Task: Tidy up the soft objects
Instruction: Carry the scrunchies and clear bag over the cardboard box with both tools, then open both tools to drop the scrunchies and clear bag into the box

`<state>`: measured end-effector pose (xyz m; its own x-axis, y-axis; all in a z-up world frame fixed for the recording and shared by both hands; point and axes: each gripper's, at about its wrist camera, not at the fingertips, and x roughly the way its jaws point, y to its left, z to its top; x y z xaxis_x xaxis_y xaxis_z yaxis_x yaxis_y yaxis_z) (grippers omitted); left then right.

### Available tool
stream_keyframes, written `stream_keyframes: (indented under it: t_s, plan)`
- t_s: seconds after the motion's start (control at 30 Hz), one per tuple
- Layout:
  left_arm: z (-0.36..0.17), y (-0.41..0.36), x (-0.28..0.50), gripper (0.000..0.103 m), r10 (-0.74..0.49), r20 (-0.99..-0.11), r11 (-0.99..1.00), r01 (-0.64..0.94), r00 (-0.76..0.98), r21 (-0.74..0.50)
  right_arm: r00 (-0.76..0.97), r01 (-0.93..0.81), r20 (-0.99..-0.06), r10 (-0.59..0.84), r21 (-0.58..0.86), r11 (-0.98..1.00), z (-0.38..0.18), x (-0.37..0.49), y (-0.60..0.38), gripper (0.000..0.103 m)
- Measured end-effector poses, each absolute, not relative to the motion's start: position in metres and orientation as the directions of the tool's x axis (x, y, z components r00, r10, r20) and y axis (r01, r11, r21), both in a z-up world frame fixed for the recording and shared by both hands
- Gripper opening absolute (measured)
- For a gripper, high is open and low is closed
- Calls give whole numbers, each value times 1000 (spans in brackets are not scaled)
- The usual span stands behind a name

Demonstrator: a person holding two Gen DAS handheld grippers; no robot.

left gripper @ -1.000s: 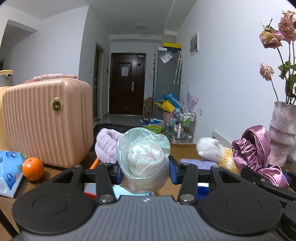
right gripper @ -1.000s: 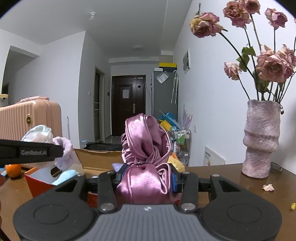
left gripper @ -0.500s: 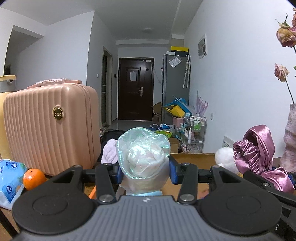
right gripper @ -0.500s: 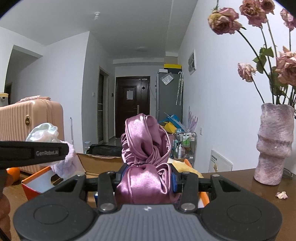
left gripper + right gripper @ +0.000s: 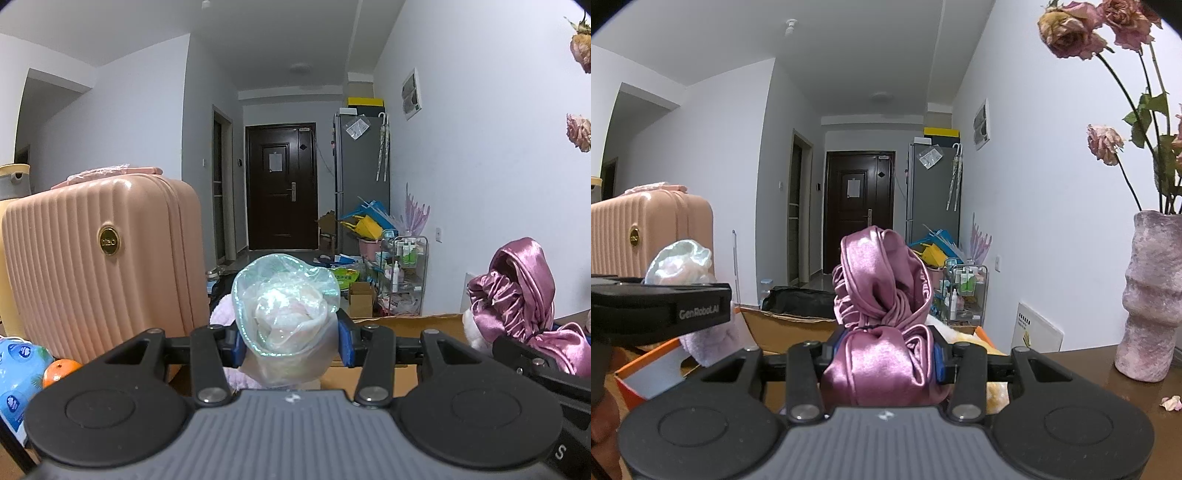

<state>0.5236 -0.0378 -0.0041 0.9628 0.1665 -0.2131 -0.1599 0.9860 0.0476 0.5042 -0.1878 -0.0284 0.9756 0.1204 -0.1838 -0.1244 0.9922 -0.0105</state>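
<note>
My left gripper (image 5: 290,345) is shut on a translucent pale green shower cap (image 5: 286,314), held up above the table. The cap also shows in the right wrist view (image 5: 679,262). My right gripper (image 5: 882,356) is shut on a purple satin bonnet (image 5: 881,317), also held up; the bonnet shows at the right of the left wrist view (image 5: 517,295). A lilac fluffy headband (image 5: 709,341) lies at the orange box (image 5: 646,373) below the left gripper. A white and yellow plush toy (image 5: 964,338) lies behind the bonnet.
A pink ribbed suitcase (image 5: 103,258) stands at the left with an orange (image 5: 59,371) and a blue tissue pack (image 5: 18,380) by it. A cardboard box edge (image 5: 790,325) runs behind. A pink vase (image 5: 1152,295) with dried roses stands on the brown table at right.
Both grippers have risen and tilted up with their loads; the table and box have dropped lower in both views. The grips have not changed.
</note>
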Motion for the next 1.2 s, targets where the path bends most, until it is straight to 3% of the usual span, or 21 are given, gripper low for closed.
stream_keyframes:
  t_s: [0.4,0.47,0.57,0.7,0.73,0.83,0.9,1.2]
  plan:
    - [-11,-39,535,48,157,-223,987,-146,962,66,972,-121,-210,109,-43,992,-35,524,-183,45]
    - [-10,-39,533,52,151,-220,988,-142,964,60,970,-122,-215,110,-42,992,-35,524,-183,47]
    - [-9,-36,534,72,149,-213,988,-139,966,60,969,-119,-223,103,-55,991,-37,524,-180,49]
    - [-7,-32,528,91,164,-185,986,-159,969,45,975,-97,-205,82,-64,993,-37,522,-182,82]
    - [-6,-31,527,100,161,-180,987,-157,970,35,977,-94,-199,80,-64,994,-36,520,-182,86]
    - [-5,-29,523,103,174,-162,985,-173,971,17,977,-88,-200,74,-63,994,-36,519,-183,98]
    - [-4,-28,520,103,173,-150,985,-173,973,11,977,-91,-200,78,-59,994,-36,516,-184,103]
    - [0,-21,520,103,164,-189,984,-174,968,-40,975,-112,-196,103,-33,993,-33,511,-192,103]
